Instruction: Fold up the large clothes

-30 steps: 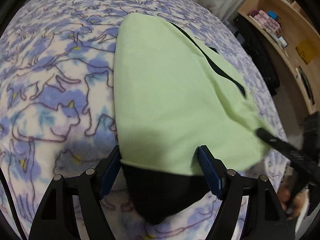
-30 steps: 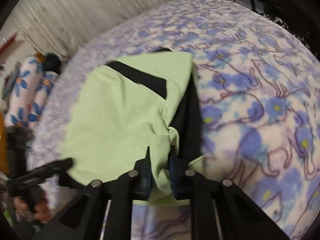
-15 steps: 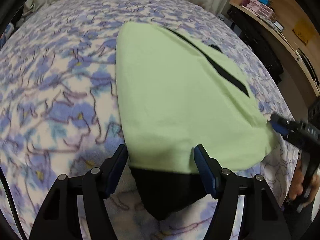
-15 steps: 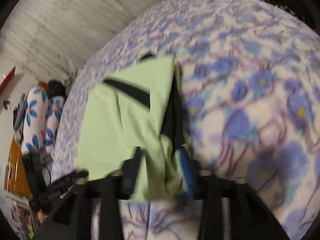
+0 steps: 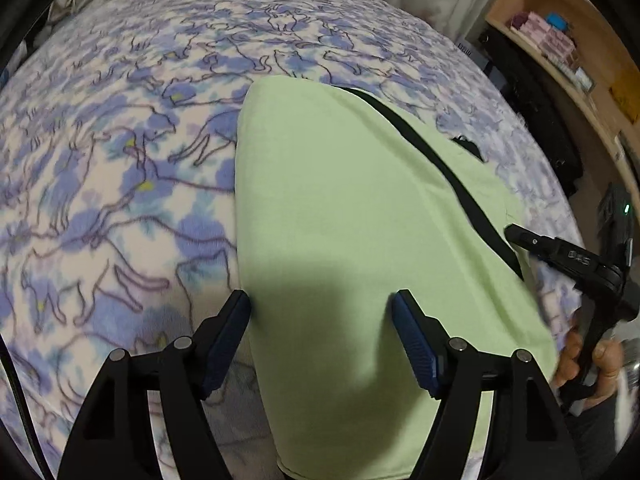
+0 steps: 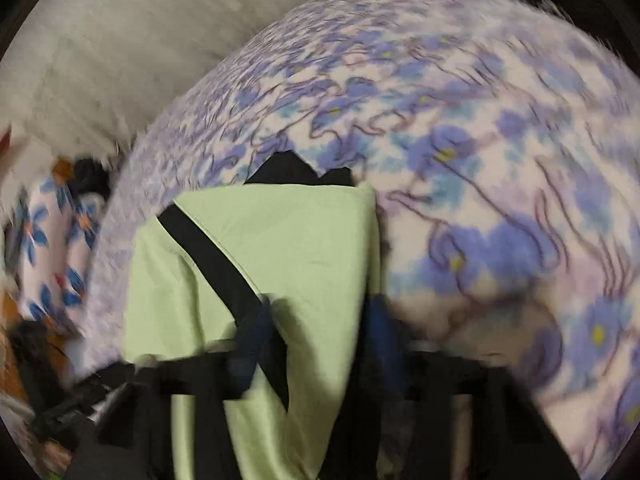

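A light green garment (image 5: 352, 216) with a black diagonal stripe lies folded flat on the flowered blanket (image 5: 120, 152). My left gripper (image 5: 322, 312) is open, its blue-padded fingers apart over the garment's near end, holding nothing. My right gripper (image 5: 516, 234) shows at the garment's right edge in the left wrist view. In the blurred right wrist view the right gripper (image 6: 316, 320) is open over the green garment (image 6: 304, 248), with black fabric (image 6: 296, 170) showing at the far edge.
A wooden shelf (image 5: 568, 52) with boxes stands at the right past the bed edge. A curtain (image 6: 120, 48) hangs behind the bed. A flowered pillow (image 6: 52, 240) lies at the left in the right wrist view.
My right gripper has opened and let go of the green fabric. The green layer now covers the black fabric at the near end. Both grippers have pulled back a little.
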A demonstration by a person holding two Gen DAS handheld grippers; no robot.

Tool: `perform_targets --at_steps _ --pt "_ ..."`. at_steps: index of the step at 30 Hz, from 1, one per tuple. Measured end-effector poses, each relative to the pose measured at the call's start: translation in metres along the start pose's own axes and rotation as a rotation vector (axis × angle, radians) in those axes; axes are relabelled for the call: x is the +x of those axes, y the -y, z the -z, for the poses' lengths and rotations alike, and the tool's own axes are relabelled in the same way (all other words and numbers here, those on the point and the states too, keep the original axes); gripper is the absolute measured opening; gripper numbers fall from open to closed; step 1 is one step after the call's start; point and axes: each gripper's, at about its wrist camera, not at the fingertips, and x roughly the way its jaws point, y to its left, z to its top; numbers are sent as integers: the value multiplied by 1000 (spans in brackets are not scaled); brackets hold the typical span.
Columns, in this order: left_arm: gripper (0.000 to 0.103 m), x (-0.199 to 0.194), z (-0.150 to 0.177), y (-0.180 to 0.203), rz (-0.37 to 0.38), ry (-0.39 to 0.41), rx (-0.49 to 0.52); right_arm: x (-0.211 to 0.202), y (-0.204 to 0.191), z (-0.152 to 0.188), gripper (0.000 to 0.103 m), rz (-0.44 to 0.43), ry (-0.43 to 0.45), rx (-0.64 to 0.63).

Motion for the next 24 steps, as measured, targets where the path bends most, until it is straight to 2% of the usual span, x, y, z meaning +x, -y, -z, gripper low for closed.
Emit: perform_targets --at_steps 5,10,14,17,20,24 --pt "72 5 1 14 -89 27 104 -16 -7 -9 1 102 110 -132" --pt "73 7 4 15 -100 46 128 13 8 -3 2 159 54 -159" --pt "73 3 5 16 -103 53 136 0 10 -8 4 126 57 -96" --pt "72 -12 6 24 -135 95 156 -31 8 -10 5 79 88 -21" --pt "72 -35 10 35 -97 173 167 -51 -15 -3 5 10 106 -45" --pt "69 -42 15 47 -41 192 156 -40 -51 14 5 -107 26 -72"
